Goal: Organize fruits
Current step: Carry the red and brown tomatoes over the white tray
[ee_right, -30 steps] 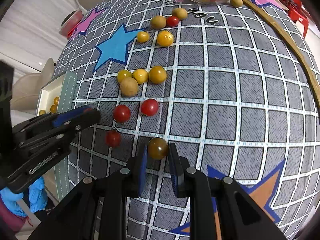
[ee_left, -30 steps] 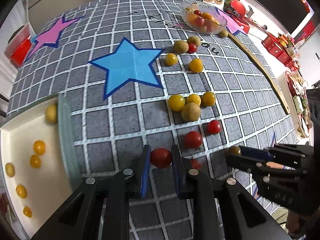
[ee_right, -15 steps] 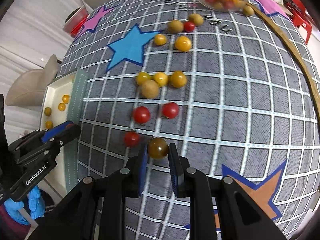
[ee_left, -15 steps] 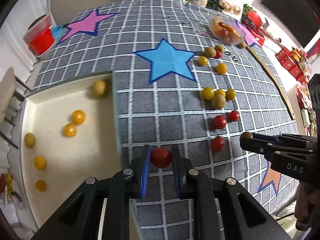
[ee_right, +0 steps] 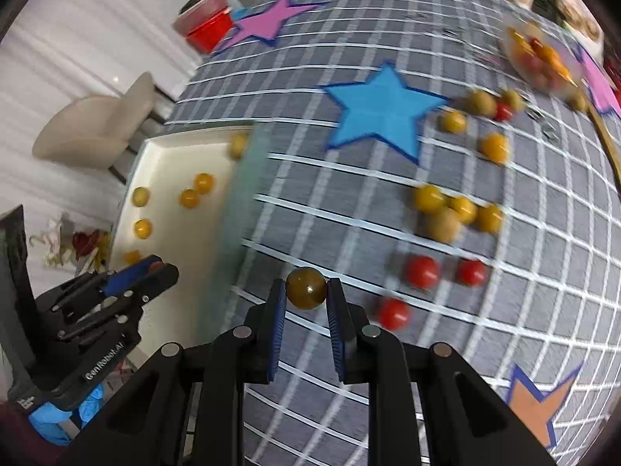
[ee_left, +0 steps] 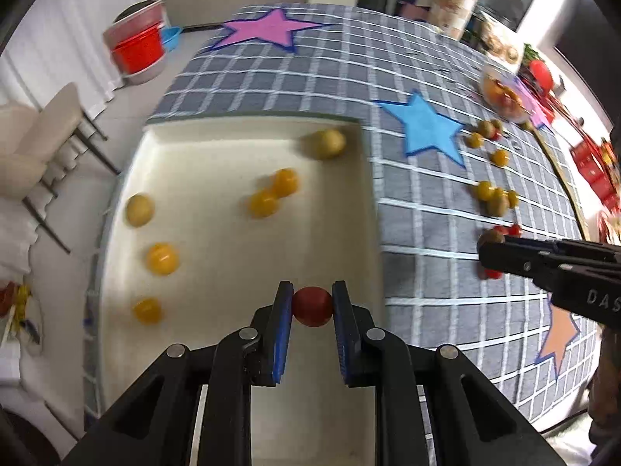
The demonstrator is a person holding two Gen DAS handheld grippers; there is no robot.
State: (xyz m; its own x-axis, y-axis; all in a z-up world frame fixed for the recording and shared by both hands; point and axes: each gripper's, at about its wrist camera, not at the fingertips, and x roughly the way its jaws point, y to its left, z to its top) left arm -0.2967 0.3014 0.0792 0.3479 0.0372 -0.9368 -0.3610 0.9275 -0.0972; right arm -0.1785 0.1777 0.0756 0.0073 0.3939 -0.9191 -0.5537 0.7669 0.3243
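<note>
My left gripper [ee_left: 312, 305] is shut on a red tomato [ee_left: 313, 306] and holds it over the near part of a cream tray [ee_left: 217, 268] with several yellow fruits [ee_left: 271, 196]. My right gripper [ee_right: 306, 291] is shut on a brown-green fruit [ee_right: 306, 287] above the grey checked cloth, just right of the tray's edge [ee_right: 240, 202]. It also shows in the left wrist view [ee_left: 491, 239]. Yellow fruits [ee_right: 454, 209] and red tomatoes [ee_right: 421, 272] lie loose on the cloth.
A clear bowl of fruit [ee_right: 539, 56] stands at the far right. A red bucket [ee_left: 137, 52] and a beige chair [ee_left: 42, 128] stand on the floor to the left. The table edge runs near the orange star [ee_right: 539, 404].
My left gripper has carried the red tomato leftward from over the cloth to over the tray. My right gripper has moved left toward the tray with the brown-green fruit.
</note>
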